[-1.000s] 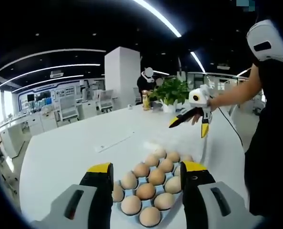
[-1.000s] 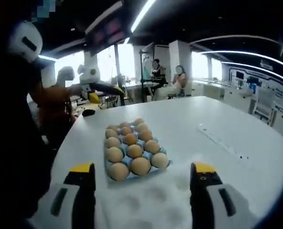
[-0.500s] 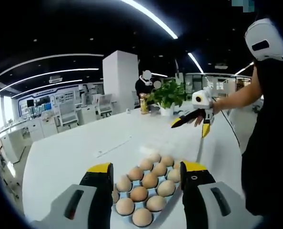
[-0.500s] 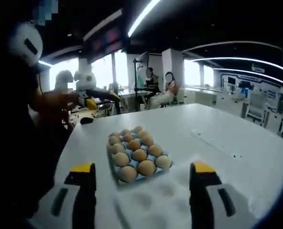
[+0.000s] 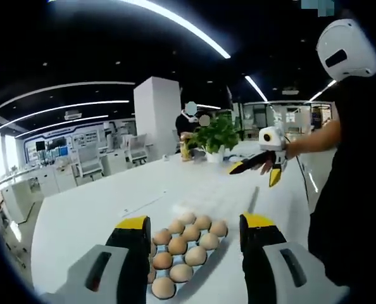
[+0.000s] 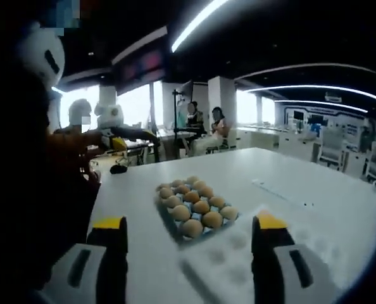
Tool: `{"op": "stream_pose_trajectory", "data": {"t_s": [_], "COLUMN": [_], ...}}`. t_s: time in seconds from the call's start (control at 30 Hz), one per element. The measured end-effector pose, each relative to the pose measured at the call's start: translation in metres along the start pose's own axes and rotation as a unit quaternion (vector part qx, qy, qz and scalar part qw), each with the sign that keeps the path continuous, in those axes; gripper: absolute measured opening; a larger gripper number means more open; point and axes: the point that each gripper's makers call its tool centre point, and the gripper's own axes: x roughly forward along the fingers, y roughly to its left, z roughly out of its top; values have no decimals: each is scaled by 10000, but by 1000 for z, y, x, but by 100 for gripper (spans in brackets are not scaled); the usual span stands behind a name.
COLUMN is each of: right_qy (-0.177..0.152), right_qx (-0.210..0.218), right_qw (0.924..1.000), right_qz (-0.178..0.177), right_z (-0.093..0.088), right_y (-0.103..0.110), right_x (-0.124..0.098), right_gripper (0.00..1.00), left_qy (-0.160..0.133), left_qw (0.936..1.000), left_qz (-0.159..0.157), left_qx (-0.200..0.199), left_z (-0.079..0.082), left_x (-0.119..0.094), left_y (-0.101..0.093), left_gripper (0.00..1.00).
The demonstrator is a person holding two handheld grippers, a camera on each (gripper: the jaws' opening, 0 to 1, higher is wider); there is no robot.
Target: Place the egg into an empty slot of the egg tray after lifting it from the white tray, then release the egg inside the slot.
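Eggs (image 5: 185, 253) fill a blue tray (image 6: 175, 223) on the white surface (image 5: 87, 212), lying at twelve o'clock of both grippers, whose jaws are spread and empty. A white moulded tray (image 6: 238, 259) sits just beside it. No egg is lifted yet; judging by this, the next move calls for lowering the right gripper (image 6: 189, 242) over one egg.

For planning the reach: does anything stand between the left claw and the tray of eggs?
Nothing visible does. The tray of eggs lies on the white table straight ahead of the open left claw, framed by its two jaws, with no other thing between them.
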Motion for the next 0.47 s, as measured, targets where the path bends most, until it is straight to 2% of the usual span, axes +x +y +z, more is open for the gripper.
{"op": "stream_pose_trajectory", "data": {"t_s": [0.13,0.47], "right_qy": [-187,-260], "right_qx": [23,62], "right_qw": [9998,9994], "right_qz": [-84,-200], "right_z": [7,10], "right_y": [9,16], "right_x": [-7,-13], "right_gripper": [83,82], "left_qy": [-65,-156], "left_qw": [10000,9999], "left_qz": [-36,-50], "left_qx": [11,1], "left_z": [5,11], "left_x": [-3,-7], "left_y": [-9,-16], "left_gripper": [58,58]}}
